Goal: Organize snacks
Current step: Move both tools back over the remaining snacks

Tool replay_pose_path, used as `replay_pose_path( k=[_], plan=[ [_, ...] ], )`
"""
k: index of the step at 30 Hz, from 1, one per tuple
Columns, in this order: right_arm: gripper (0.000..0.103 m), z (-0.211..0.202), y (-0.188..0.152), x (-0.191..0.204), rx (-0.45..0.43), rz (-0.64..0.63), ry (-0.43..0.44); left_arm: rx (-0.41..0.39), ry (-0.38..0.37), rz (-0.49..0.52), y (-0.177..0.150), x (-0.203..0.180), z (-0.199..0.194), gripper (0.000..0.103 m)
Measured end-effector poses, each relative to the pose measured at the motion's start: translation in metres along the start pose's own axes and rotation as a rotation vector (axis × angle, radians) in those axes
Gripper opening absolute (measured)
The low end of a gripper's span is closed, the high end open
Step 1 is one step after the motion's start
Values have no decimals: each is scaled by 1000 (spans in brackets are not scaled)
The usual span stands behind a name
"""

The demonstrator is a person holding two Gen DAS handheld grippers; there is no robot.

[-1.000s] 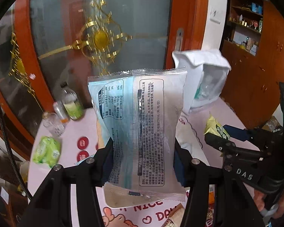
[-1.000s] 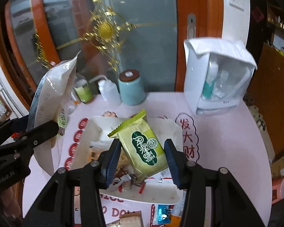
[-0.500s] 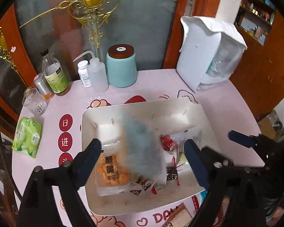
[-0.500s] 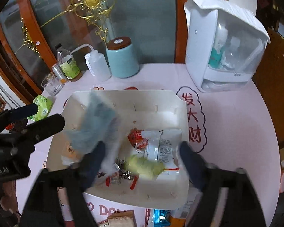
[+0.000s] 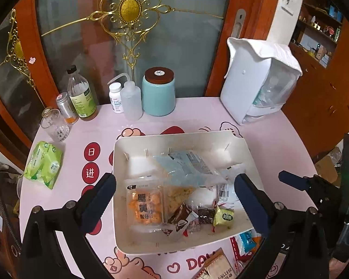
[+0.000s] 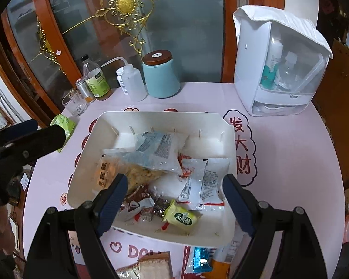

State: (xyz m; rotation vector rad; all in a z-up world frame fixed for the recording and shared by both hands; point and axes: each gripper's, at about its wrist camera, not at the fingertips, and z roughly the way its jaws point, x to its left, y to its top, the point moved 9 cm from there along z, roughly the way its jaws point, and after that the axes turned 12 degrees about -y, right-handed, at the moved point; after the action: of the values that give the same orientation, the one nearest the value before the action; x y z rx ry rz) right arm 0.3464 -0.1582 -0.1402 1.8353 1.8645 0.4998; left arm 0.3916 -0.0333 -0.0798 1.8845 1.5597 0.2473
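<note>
Step in hand: both packets lie released in the white tray (image 5: 118, 153); your next pick looks to be the loose packets on the pink surface (image 5: 279, 139) at the tray's near edge.
Left tongs (image 5: 174, 200): jaws opening, almost full spread, nothing between them, above the tray.
Right tongs (image 6: 174, 197): wide apart, empty, above the tray's near half.
Blue-and-clear packet (image 5: 186, 165): flat, crinkly film, lying across the orange-label packet (image 5: 144, 207).
Green packet (image 6: 180, 216): small, glossy, pillow-shaped, near the front wall.
Advice: take the foil blue packet (image 6: 200, 259) by its flat faces; slick film may slip.
Tray: rigid, smooth, rounded corners.
</note>
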Motion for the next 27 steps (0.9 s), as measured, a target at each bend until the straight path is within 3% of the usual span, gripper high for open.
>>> replay_pose_path(
  k=[13,27],
  plan=[
    [84,-47,-40,-9,-36,-22,-28,-63,10,126,-27,-53,-74,101],
    [84,-104,-85,-46,-138,-56,-51,-71,-9,136,-74,-100,-113,101]
  ],
)
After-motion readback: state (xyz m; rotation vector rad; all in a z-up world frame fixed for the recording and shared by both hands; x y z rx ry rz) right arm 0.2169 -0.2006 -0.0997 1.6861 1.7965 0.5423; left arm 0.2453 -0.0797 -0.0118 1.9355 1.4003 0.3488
